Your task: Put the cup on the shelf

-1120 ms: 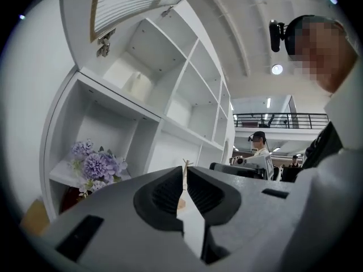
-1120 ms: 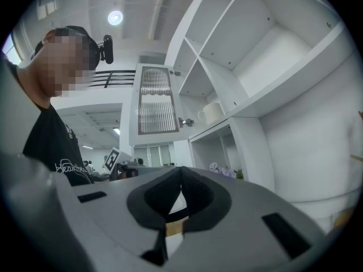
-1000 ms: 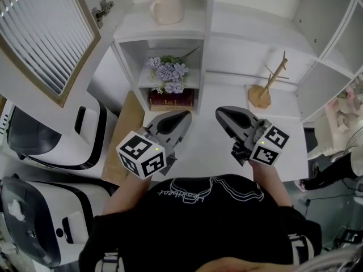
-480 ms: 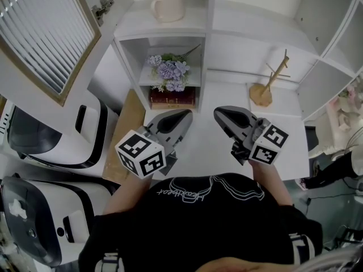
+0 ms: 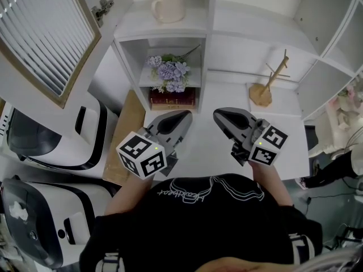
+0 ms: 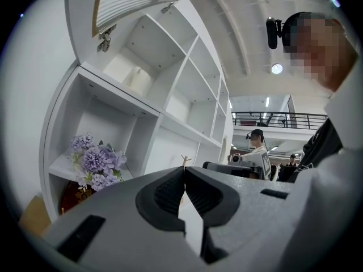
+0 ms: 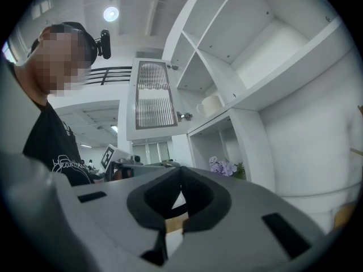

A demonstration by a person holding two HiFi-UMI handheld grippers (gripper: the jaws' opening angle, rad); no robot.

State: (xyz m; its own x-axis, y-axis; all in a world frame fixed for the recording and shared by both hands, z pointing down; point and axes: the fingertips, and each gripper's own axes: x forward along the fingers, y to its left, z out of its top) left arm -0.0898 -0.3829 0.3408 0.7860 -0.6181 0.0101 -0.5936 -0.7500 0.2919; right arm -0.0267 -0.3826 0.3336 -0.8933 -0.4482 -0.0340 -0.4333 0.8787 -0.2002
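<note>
The cream cup (image 5: 166,5) stands upright on the white shelf (image 5: 161,28), above the flower compartment. It also shows in the left gripper view as a pale cup (image 6: 136,78) and in the right gripper view as a cup (image 7: 211,104) beside the open door. My left gripper (image 5: 184,115) and right gripper (image 5: 219,115) hover side by side over the white table (image 5: 204,146), well below the cup. Both are shut with nothing between the pads: the left gripper (image 6: 184,172) and right gripper (image 7: 180,173) show their tips touching.
Purple flowers (image 5: 169,72) and a dark red book (image 5: 172,98) fill the compartment under the cup. A wooden mug tree (image 5: 266,86) stands at the table's back right. A slatted cabinet door (image 5: 45,33) hangs open at left, above white machines (image 5: 51,135).
</note>
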